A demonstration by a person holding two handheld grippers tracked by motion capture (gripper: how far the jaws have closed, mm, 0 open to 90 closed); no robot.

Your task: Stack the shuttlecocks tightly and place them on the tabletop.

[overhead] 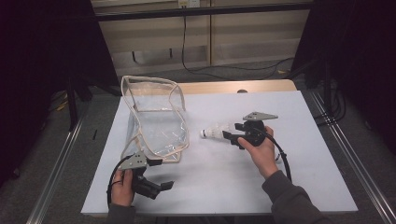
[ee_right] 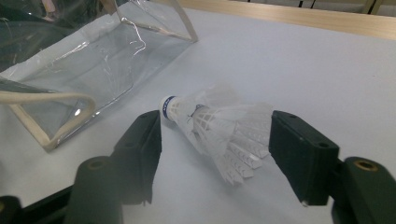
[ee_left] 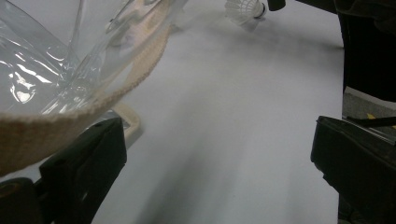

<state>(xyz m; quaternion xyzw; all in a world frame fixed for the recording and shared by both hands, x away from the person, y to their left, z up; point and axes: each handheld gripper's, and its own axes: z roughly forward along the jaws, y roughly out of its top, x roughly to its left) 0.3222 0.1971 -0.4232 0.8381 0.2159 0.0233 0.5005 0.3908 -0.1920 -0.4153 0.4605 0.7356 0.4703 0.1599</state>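
A white feather shuttlecock [overhead: 215,130] lies on its side on the white table [overhead: 299,177], cork pointing left. My right gripper [overhead: 232,130] is open, its jaws straddling the shuttlecock [ee_right: 210,122]: one jaw by the cork, the other against the feather skirt. A clear plastic bag [overhead: 156,123] with beige trim stands open at the table's left. My left gripper [overhead: 161,173] is open near the front edge, just below the bag's front corner. In the left gripper view the bag's trim [ee_left: 70,116] hangs over one jaw, and the shuttlecock [ee_left: 243,8] lies far off.
A strip of wooden tabletop [overhead: 224,87] runs along the far edge. Metal rails [overhead: 348,158] flank the table on both sides. A black cable [overhead: 282,156] trails from the right gripper over the table.
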